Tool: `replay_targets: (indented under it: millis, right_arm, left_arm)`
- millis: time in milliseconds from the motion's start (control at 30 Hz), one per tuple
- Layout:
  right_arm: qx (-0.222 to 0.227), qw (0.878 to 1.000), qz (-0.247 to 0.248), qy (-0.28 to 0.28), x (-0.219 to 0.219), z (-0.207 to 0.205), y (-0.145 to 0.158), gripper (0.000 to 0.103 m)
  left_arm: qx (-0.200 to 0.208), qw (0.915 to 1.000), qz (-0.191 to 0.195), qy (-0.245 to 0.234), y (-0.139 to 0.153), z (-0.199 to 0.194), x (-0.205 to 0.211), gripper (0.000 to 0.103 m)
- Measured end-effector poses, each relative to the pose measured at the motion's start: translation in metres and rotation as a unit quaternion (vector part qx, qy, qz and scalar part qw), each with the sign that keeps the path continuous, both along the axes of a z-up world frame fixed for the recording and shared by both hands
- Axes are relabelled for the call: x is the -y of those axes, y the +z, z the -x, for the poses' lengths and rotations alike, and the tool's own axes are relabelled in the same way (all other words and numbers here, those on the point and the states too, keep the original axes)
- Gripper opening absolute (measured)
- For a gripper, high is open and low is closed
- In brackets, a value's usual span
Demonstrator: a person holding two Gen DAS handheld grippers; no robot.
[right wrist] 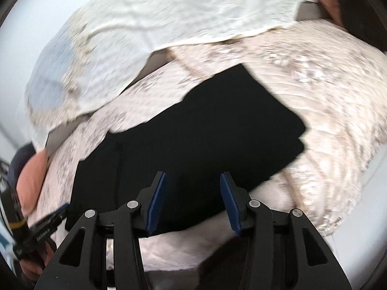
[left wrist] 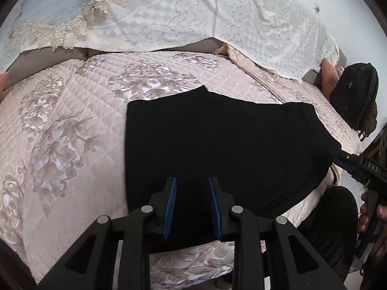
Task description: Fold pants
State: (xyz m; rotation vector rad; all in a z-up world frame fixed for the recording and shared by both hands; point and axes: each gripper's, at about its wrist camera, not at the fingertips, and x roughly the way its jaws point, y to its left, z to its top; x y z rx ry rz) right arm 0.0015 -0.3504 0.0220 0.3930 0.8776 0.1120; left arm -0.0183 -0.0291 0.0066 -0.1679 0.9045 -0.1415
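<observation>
Black pants (left wrist: 217, 145) lie folded flat in a wide block on the pink quilted bedspread (left wrist: 60, 133). My left gripper (left wrist: 192, 205) hovers over the near edge of the pants. Its blue pads are apart and no cloth is bunched between them. My right gripper (left wrist: 339, 155) reaches in from the right, its tip at the right edge of the pants. In the blurred right wrist view, the right gripper (right wrist: 192, 203) stands open over the near part of the pants (right wrist: 193, 130), with nothing between its fingers. The left gripper (right wrist: 60, 213) shows at the lower left.
A white lace cover (left wrist: 217, 17) drapes over the head of the bed. At the far right, a black backpack (left wrist: 355, 96) rests beside an orange cushion (left wrist: 327, 77). A person's hand (left wrist: 370, 210) holds the right gripper past the bed's right edge.
</observation>
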Motion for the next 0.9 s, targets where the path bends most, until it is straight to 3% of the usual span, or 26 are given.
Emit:
replay_targets:
  millis: [267, 533, 733, 900]
  right_arm:
    - [-0.012, 0.994, -0.059, -0.092, 0.058, 0.01, -0.01, 0.054]
    - [-0.037, 0.981, -0.157, -0.108, 0.075, -0.008, -0.032, 0.054]
    - [-0.038, 0.977, -0.167, -0.129, 0.078, -0.02, -0.032, 0.058]
    - [0.003, 0.979, -0.162, -0.127, 0.07, -0.015, -0.018, 0.058]
  left_arm:
    - [0.001, 0.9999, 0.0, -0.016, 0.002, -0.006, 0.015, 0.029]
    - [-0.008, 0.9999, -0.001, -0.012, -0.001, -0.006, 0.015, 0.029]
    - [-0.013, 0.9999, -0.003, -0.002, -0.005, -0.007, 0.01, 0.029]
    - [-0.016, 0.9999, 0.0, 0.0, -0.007, -0.007, 0.009, 0.029]
